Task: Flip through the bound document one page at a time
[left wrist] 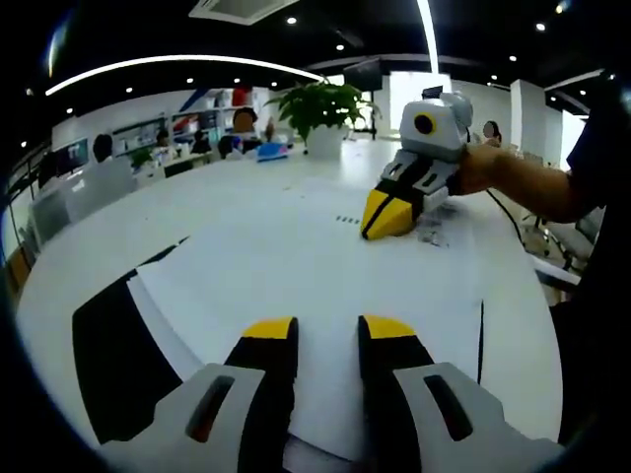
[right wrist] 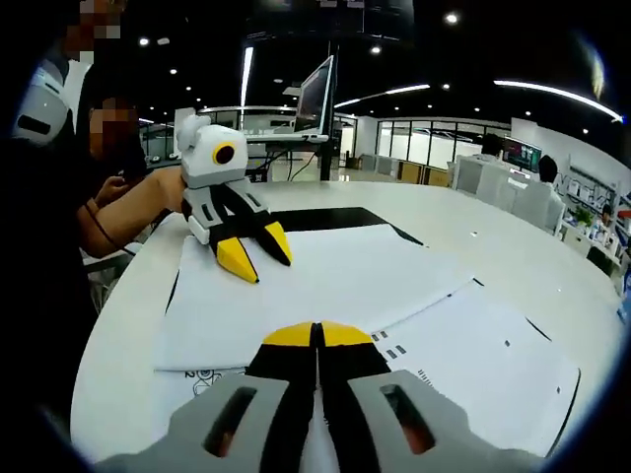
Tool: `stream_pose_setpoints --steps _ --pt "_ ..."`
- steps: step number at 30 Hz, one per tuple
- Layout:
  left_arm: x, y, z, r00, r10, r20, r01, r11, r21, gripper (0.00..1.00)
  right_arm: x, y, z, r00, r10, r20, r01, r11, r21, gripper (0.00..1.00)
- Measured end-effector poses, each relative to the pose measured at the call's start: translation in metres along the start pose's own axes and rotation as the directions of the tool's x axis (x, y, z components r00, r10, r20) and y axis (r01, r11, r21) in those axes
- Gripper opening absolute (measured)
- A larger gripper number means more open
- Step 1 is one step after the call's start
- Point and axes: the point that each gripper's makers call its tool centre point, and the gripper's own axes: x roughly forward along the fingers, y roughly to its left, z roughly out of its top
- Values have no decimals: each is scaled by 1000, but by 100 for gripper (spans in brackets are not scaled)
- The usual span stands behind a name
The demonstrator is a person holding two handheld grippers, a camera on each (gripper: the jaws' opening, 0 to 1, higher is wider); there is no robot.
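A wide white bench (left wrist: 89, 236) carries the work, and the bound document (left wrist: 296, 266) lies open on it right under me, white pages over a black cover. My left gripper (left wrist: 327, 333) sits low over the near page with its jaws spread and nothing between them, I judge ready to press the sheet flat. My right gripper (right wrist: 316, 335) has its jaws pressed together at the page edge; I cannot tell whether a sheet is pinched between them, though that is where a single leaf would be lifted. The document (right wrist: 335, 281) spreads ahead with one leaf lying over the rest. Farther off stand a potted plant (left wrist: 320, 108), a monitor (right wrist: 314, 94), seated people and ceiling lights in an open office
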Motion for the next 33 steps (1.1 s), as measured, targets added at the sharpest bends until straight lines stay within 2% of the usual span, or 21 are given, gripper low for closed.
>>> stream_pose_setpoints --steps 10,13,18,22,24,28,33 --pt "0 -1 1 1000 -3 7 3 1000 6 26 7 -15 4 999 -50 15 49 998 42 2" --pt "0 -1 1 1000 -4 5 4 1000 7 26 10 -29 3 998 -67 9 67 997 39 2" --pt "0 -1 1 1000 -1 0 1 1000 6 26 14 -35 6 998 -58 21 57 997 47 2" --pt "0 -2 1 1000 -5 0 5 1000 11 25 18 -45 8 996 -85 33 82 994 66 2" --pt "0 -2 1 1000 -6 1 6 1000 12 25 20 -58 7 990 -137 8 136 988 75 2" --pt "0 -2 2 1000 -6 3 6 1000 13 25 27 -71 8 990 -138 6 136 985 105 2" --pt "0 -2 2 1000 -10 5 10 1000 13 25 34 -79 11 991 -132 -12 132 986 102 2"
